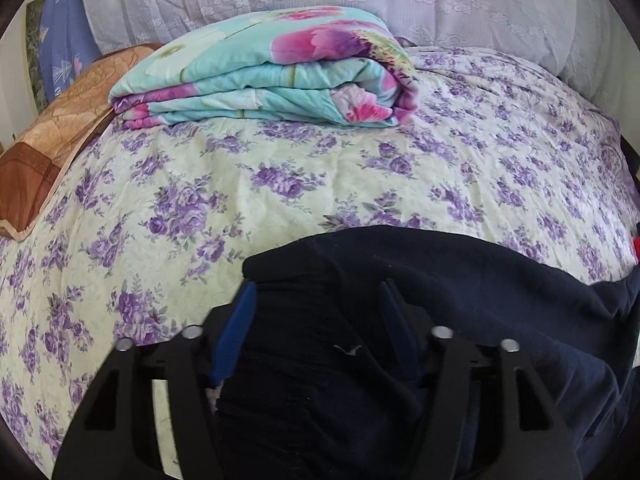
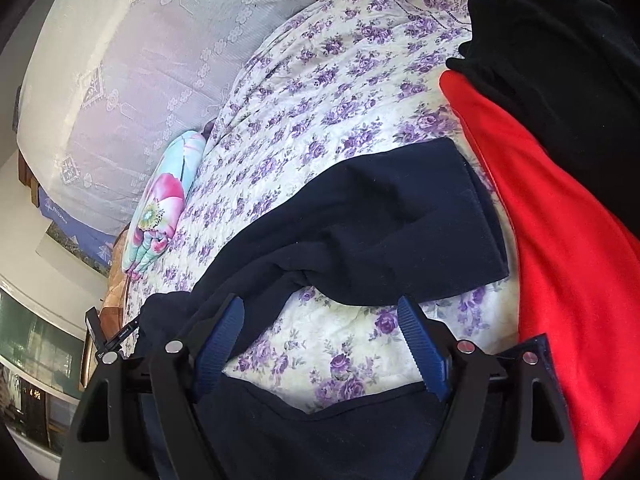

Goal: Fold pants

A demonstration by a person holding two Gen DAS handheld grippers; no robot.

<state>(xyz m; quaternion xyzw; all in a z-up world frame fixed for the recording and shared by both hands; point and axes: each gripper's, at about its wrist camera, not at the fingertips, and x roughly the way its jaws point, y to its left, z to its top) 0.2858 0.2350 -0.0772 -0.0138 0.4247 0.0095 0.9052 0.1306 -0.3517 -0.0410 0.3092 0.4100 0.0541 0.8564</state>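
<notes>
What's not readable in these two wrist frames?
- Left wrist: left hand-held gripper grip unclear; navy pants fill the gap and cover the right pad.
- Left wrist: pants run off the bottom and right edges, so their layout is unknown.
- Right wrist: right hand-held gripper stands open; pants cover its base.
- Right wrist: red garment and black garment are cut off by the edge; type unclear.

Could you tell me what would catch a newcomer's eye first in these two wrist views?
Probably the bright red garment at the right of the right wrist view, lying between a black garment and the navy pants on the floral bedspread. In the left wrist view, the folded turquoise quilt with pink flowers stands out at the far side of the bed.
</notes>
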